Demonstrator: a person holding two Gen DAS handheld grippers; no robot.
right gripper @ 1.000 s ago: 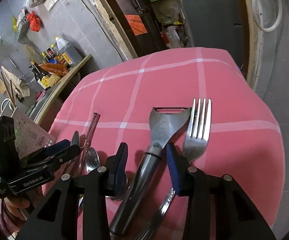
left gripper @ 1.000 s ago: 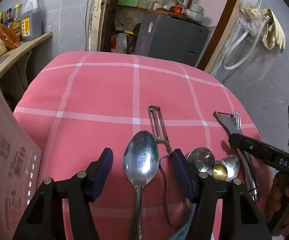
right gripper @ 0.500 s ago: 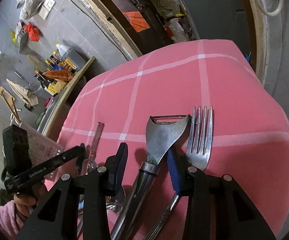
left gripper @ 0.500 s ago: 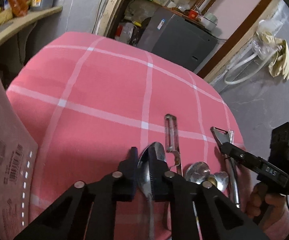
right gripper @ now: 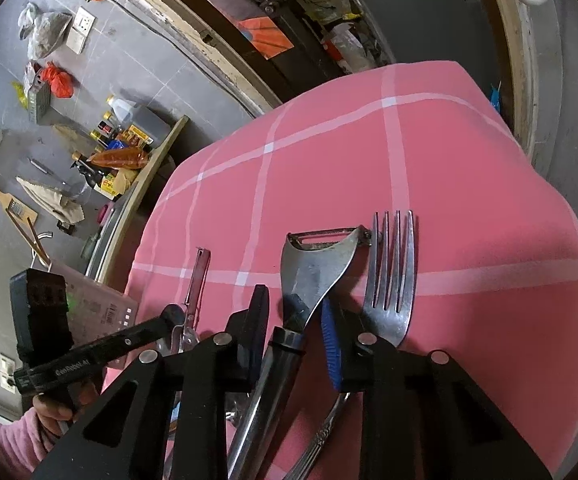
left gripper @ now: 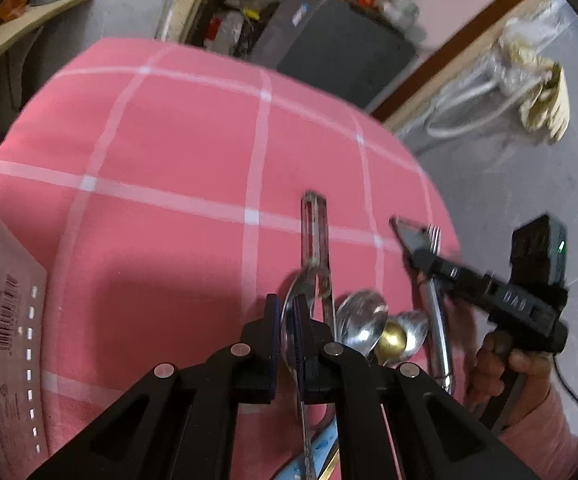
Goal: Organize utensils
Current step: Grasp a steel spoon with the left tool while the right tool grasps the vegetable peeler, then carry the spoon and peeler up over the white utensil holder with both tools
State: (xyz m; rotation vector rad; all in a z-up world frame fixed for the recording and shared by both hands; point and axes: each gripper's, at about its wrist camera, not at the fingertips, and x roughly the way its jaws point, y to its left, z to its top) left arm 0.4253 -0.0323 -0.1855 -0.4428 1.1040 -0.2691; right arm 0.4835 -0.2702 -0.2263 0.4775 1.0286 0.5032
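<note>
Left wrist view: left gripper (left gripper: pixel 285 332) clamped tight on the big spoon (left gripper: pixel 295 312), bowl turned on edge between the pads, down near the pink checked tabletop's (left gripper: pixel 193 148) near edge, slim peeler (left gripper: pixel 316 236) just beside it and two smaller spoons (left gripper: pixel 363 322) plus a gold ball (left gripper: pixel 392 338) right next door. Right wrist view: right gripper (right gripper: pixel 295 340) closing around the wide peeler's (right gripper: pixel 317 268) dark handle, pads not quite pressing yet, fork (right gripper: pixel 391 276) lying just beside it toward the tabletop's right edge.
</note>
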